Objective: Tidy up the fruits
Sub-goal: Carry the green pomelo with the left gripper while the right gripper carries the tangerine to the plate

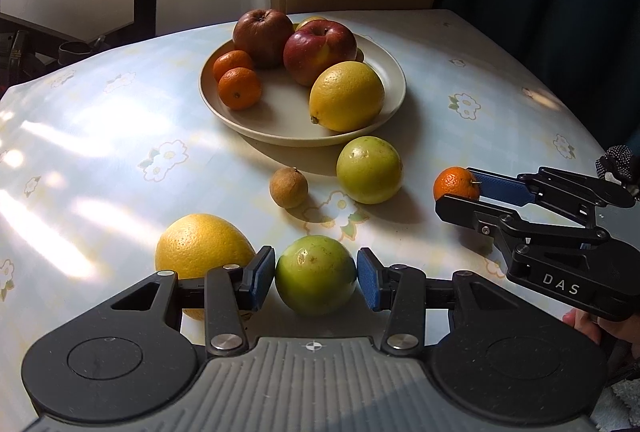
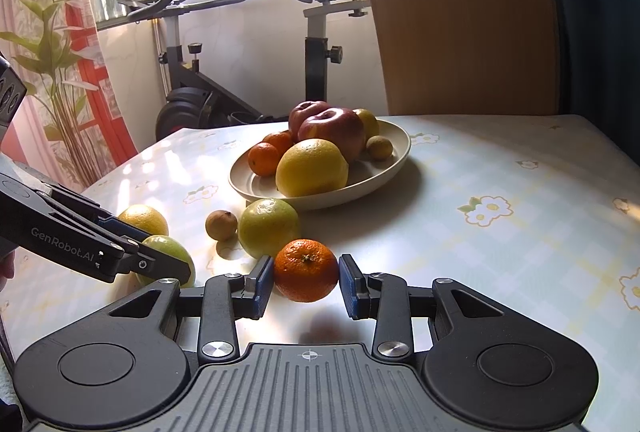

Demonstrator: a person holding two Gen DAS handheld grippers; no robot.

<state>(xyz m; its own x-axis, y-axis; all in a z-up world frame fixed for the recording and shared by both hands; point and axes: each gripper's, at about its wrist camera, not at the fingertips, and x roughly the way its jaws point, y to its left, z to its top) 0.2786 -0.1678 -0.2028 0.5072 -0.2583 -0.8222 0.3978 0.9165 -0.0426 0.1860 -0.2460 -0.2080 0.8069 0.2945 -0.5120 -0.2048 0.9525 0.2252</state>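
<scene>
My left gripper [image 1: 316,278] is shut on a green round fruit [image 1: 316,272] near the table's front edge. My right gripper [image 2: 306,286] is shut on a small mandarin [image 2: 306,268], which casts a shadow on the cloth just under it. Further back, a cream plate [image 1: 384,60] carries two red apples [image 1: 320,50], two mandarins [image 1: 239,88] and a big yellow citrus [image 1: 346,96]. Loose on the table lie a second green fruit [image 1: 369,170], a small brown fruit [image 1: 289,188] and a yellow citrus [image 1: 200,248] beside my left fingers.
A floral tablecloth [image 2: 500,232] covers the table, whose edge curves away at left and right. Behind it stand an exercise bike [image 2: 316,44] and a wooden panel [image 2: 460,12]. A person's hand [image 1: 600,324] grips the right tool.
</scene>
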